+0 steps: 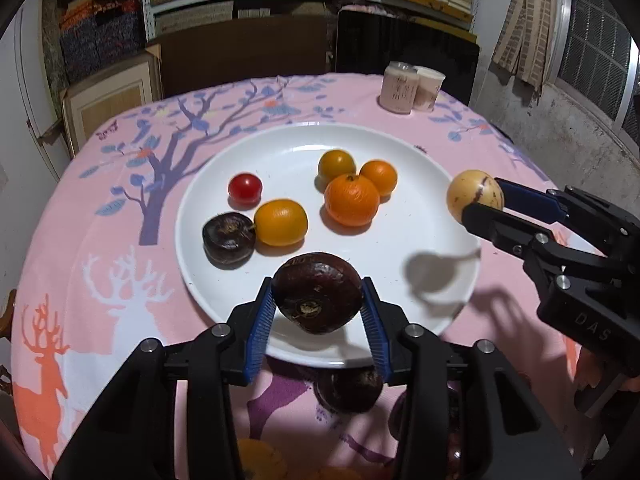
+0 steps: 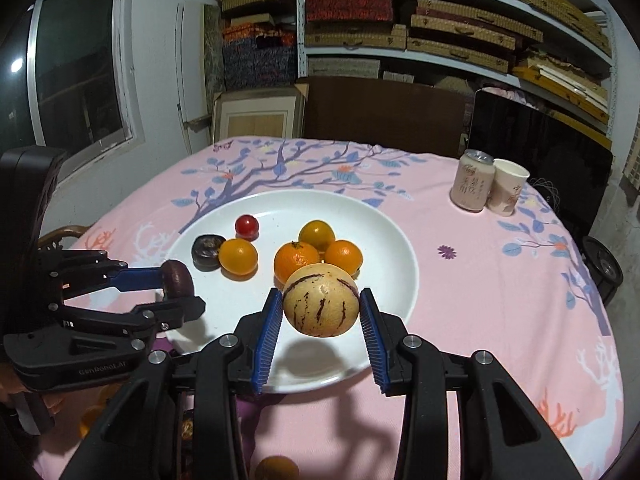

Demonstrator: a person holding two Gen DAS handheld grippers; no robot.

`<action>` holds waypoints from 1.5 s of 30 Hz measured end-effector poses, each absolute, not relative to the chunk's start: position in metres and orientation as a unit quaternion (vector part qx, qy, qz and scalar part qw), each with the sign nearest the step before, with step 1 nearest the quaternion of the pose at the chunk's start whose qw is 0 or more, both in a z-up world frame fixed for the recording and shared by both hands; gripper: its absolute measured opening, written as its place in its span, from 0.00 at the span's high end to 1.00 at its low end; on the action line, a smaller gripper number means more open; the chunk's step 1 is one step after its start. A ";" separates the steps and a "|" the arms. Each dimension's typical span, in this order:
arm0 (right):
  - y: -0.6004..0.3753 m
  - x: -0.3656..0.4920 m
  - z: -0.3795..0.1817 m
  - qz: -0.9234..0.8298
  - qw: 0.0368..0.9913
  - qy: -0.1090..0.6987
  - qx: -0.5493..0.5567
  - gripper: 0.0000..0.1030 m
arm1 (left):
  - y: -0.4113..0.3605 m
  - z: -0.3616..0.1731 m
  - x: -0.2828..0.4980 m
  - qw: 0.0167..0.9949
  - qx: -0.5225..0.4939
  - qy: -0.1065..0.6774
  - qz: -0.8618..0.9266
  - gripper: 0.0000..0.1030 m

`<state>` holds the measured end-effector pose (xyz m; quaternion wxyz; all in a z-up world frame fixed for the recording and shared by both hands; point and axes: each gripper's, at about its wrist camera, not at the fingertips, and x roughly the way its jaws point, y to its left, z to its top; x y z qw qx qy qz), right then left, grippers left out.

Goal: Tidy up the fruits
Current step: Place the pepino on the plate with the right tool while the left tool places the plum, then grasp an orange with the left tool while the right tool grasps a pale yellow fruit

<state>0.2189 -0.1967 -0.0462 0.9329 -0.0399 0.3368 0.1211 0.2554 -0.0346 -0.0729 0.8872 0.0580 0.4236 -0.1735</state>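
My left gripper (image 1: pixel 318 300) is shut on a dark brown water chestnut (image 1: pixel 318 292), held above the near rim of the white plate (image 1: pixel 280 140). My right gripper (image 2: pixel 320 314) is shut on a pale yellow melon with purple stripes (image 2: pixel 320 300), over the plate's near right side. In the left wrist view that melon (image 1: pixel 474 194) hangs beyond the plate's right rim. On the plate lie a red cherry tomato (image 1: pixel 245 188), a second chestnut (image 1: pixel 228 239), a yellow-orange fruit (image 1: pixel 281 222) and three orange fruits (image 1: pixel 351 199).
A drink can (image 2: pixel 471 185) and a paper cup (image 2: pixel 508 192) stand at the far right of the pink tablecloth (image 2: pixel 480 280). Another dark chestnut (image 1: pixel 348 390) and some orange fruit (image 2: pixel 276 469) lie on the cloth near me. Shelves and boxes stand behind the table.
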 end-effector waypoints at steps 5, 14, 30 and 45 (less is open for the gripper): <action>-0.182 0.235 -0.062 0.145 0.922 0.356 -0.051 0.51 | -0.029 -0.078 0.266 0.886 0.038 0.433 -0.163 0.35; -0.212 0.174 -0.037 0.138 0.936 0.323 -0.007 0.41 | 0.007 -0.050 0.196 0.901 0.036 0.396 -0.170 0.28; -0.245 0.050 -0.066 0.132 0.931 0.336 0.050 0.37 | -0.036 -0.087 0.098 0.901 0.134 0.368 -0.190 0.52; -0.223 0.032 -0.084 0.206 0.907 0.367 0.024 0.37 | 0.010 -0.071 0.062 0.914 0.049 0.358 -0.184 0.55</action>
